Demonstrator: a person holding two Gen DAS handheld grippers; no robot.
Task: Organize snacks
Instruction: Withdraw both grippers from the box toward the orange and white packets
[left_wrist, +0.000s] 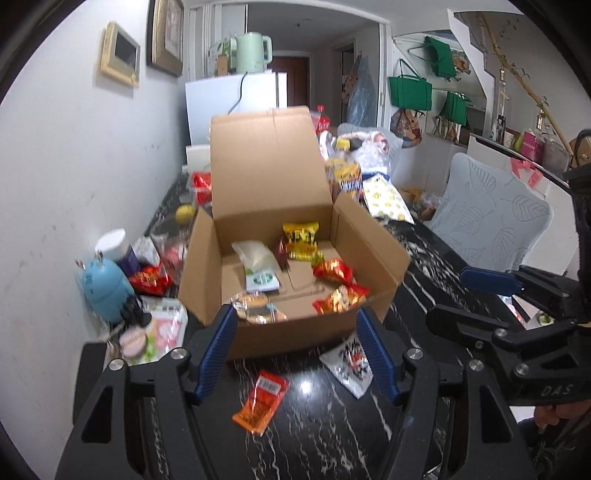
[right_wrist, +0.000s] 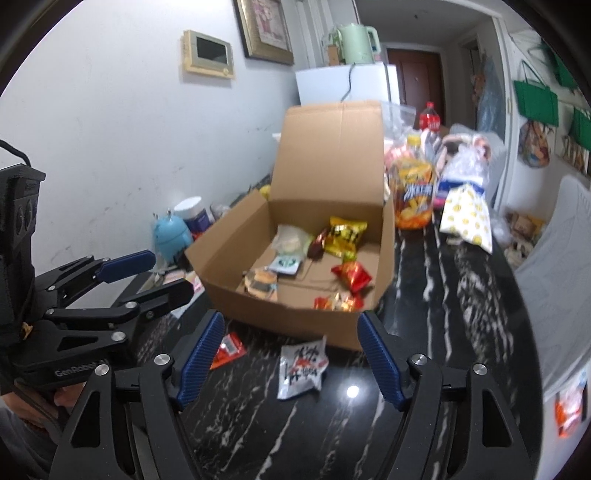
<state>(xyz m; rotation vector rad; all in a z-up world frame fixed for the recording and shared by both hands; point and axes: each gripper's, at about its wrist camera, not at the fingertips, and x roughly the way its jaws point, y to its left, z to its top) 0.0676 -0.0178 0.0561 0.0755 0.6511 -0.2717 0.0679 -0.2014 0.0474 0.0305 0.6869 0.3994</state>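
the left tongs (left_wrist: 299, 350) and right tongs (right_wrist: 290, 356) both stand apart and empty above the black desk (left_wrist: 332, 424), near an orange packet (left_wrist: 260, 402), a white packet (right_wrist: 301, 367) and the open cardboard box (left_wrist: 369, 243).

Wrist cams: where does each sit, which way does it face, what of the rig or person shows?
Left wrist: on the left gripper, looking forward and down at the open cardboard box; an orange packet lies between its open fingers; the right gripper shows at right.
Right wrist: on the right gripper, facing the same box from further right; a white packet lies below its open fingers; the left gripper shows at left.
Shared: box, both packets, black marble table, blue robot figure.
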